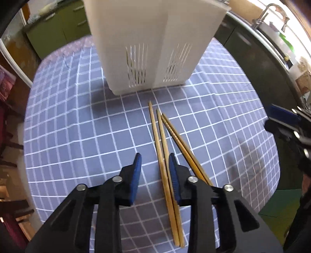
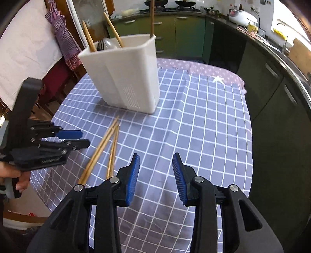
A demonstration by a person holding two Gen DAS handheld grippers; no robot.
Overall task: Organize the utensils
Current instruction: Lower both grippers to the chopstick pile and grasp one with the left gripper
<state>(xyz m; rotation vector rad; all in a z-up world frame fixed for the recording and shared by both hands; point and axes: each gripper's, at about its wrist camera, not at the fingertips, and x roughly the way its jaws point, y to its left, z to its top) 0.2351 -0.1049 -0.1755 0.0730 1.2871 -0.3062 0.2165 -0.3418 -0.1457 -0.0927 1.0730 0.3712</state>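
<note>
Several wooden chopsticks (image 1: 165,148) lie on the checked tablecloth in front of a white utensil holder (image 1: 153,44). My left gripper (image 1: 154,158) is open and empty, low over the chopsticks, with its right finger beside them. In the right wrist view the holder (image 2: 126,77) stands at the table's far left with chopsticks and metal utensils upright inside. The loose chopsticks (image 2: 103,149) lie left of my right gripper (image 2: 156,157), which is open and empty above the cloth. The left gripper (image 2: 77,139) shows at the left edge.
The blue checked tablecloth (image 2: 204,120) covers the table, with its edge to the right. Green kitchen cabinets (image 2: 184,35) and a counter with a rice cooker (image 2: 243,16) stand behind. A purple cloth (image 2: 62,39) hangs at the left. The right gripper (image 1: 287,118) shows at the right edge.
</note>
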